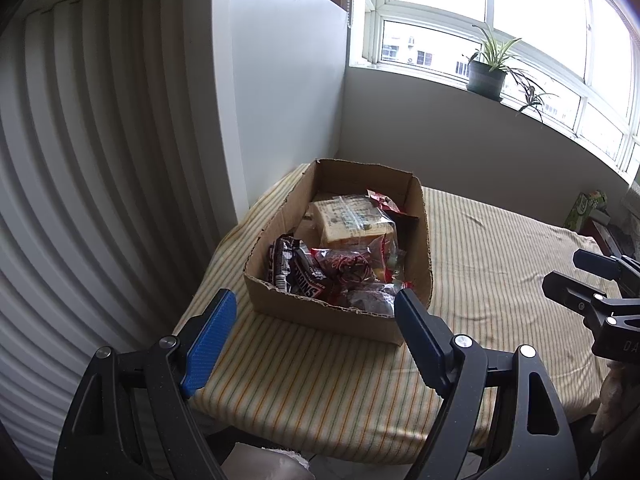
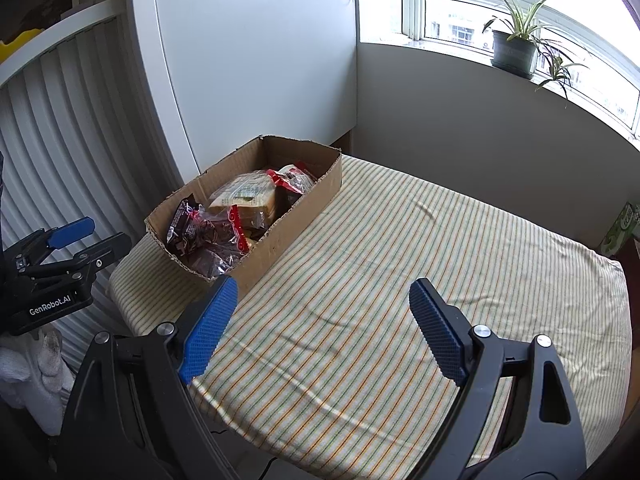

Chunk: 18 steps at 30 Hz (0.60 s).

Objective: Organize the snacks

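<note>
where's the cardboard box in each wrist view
Left wrist: cardboard box sits centre frame, just beyond the open left gripper.
Right wrist: cardboard box lies left of centre, beyond the open right gripper.
Shared landmark: potted plant on the windowsill, upper right in both.

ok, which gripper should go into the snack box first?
Left, probably. The left gripper hangs open right at the near wall of the cardboard box, lined up on the Snickers bag. The right gripper, also open, points at bare striped cloth, box off to its left.
</note>
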Motion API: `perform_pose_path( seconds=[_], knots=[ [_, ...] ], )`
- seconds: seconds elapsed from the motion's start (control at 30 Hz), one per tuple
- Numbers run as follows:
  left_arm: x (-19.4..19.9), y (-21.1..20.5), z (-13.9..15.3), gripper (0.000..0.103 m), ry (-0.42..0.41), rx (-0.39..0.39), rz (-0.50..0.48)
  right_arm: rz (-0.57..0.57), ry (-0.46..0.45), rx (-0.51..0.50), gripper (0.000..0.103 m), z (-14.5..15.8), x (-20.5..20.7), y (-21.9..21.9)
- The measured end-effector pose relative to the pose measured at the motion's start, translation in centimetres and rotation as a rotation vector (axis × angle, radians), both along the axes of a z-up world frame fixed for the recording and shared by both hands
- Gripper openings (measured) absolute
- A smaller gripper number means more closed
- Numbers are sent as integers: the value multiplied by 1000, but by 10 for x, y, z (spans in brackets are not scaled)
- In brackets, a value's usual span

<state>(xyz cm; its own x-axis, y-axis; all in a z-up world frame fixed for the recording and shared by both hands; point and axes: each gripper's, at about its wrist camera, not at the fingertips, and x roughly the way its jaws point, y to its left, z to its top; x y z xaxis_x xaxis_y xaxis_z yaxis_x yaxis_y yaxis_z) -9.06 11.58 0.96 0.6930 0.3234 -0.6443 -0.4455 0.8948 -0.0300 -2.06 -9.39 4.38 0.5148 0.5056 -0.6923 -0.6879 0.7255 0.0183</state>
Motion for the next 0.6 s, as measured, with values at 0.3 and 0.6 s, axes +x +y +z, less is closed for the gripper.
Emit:
perform_pose_path(
  seconds=[0.3,0.6],
  knots=[
    [0,1,0,81,0,-1,2,-3,-10,-6,90,0,-2,1],
    [1,1,0,81,-2,0,4,-6,-18,-13,90,1,-3,-1]
  ],
)
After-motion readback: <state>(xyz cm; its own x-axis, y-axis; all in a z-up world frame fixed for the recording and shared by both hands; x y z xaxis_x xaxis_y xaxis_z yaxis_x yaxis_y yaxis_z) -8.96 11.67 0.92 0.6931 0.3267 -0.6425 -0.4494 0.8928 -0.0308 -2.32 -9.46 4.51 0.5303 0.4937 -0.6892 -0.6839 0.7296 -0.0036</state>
